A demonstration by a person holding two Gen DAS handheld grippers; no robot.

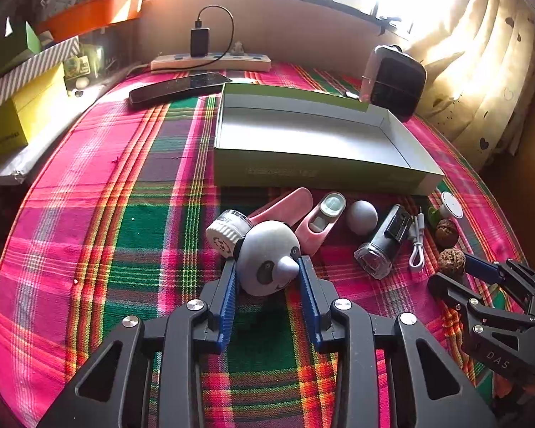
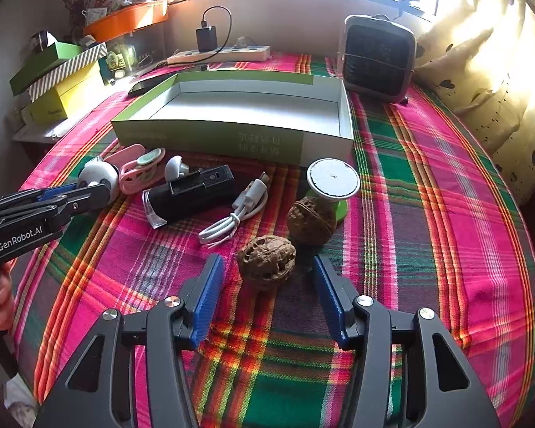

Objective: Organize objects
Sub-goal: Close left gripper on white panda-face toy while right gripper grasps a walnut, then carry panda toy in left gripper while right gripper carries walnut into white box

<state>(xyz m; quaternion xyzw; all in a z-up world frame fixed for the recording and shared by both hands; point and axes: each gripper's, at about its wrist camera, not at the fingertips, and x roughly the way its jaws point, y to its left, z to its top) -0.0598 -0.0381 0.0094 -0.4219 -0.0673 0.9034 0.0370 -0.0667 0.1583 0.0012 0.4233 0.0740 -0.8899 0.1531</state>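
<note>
Left wrist view: the left gripper (image 1: 267,267) has its blue pads pressed on both sides of the panda ball (image 1: 267,262), which sits on the plaid cloth (image 1: 89,214) just in front of the green box (image 1: 321,173). Right wrist view: the right gripper (image 2: 267,271) is spread wide around the near walnut (image 2: 266,262), pads clear of it; a second walnut (image 2: 312,221) lies just behind. The box interior shows bare grey card. "GenRobot.AI" is printed on the left gripper's body, "DAS" on the right's; the box print is unreadable.
</note>
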